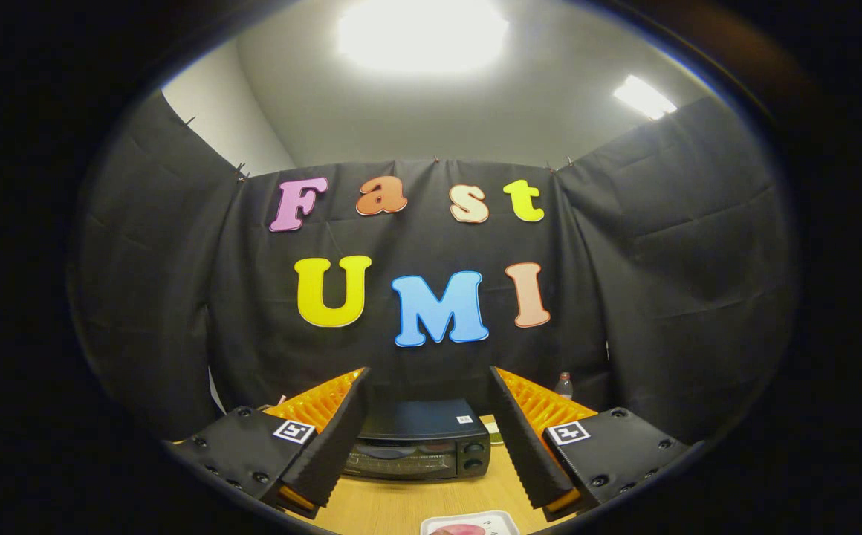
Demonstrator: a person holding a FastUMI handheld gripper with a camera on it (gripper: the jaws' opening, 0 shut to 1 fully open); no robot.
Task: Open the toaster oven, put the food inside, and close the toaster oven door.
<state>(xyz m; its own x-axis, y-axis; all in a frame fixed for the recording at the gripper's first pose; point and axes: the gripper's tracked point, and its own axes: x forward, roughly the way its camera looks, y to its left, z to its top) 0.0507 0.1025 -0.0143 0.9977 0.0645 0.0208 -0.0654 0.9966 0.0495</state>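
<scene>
The gripper [429,423] hangs with fingers [334,438] spread wide (holding nothing) over the desk [401,505]; the closed toaster oven [420,449] sits beyond them, food [459,530] on a white tray [501,519] nearer.

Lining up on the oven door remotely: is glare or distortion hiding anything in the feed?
Gripper view: ceiling light blown out, fisheye bends the edges; toaster oven dim but sharp, door shut, beyond the open tongs; tray with food cropped below.

Black toaster oven [422,440] on tan wooden table [416,505]; claw [426,431] fingers black with orange ribbed backs.
</scene>
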